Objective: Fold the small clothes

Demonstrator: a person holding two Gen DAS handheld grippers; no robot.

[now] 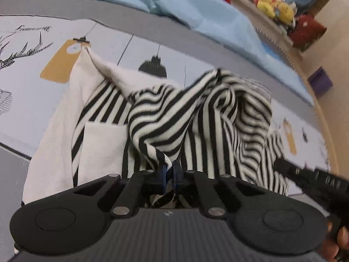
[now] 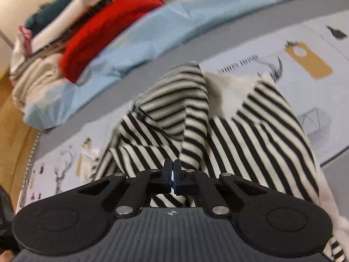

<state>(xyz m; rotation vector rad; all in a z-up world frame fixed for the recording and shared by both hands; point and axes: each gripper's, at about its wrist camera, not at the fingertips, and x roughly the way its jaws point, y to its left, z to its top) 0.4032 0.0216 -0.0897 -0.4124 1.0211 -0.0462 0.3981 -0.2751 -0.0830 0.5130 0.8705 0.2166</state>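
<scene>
A black-and-white striped garment with plain white panels lies bunched and partly lifted just ahead of both grippers, on a pale printed cloth with lamp and antler drawings. The left gripper has its jaws pressed together on a striped edge of the garment, which rises from the fingertips in a twisted fold. The right gripper likewise has its jaws clamped on the striped fabric, with a ridge of cloth standing up directly in front of it. In the left wrist view the right gripper's dark body enters from the right, close beside the garment. Beyond the garment, farther from both grippers, a light blue sheet lies rumpled; a red knit item rests on a heap of other clothes to the right gripper's far left.
</scene>
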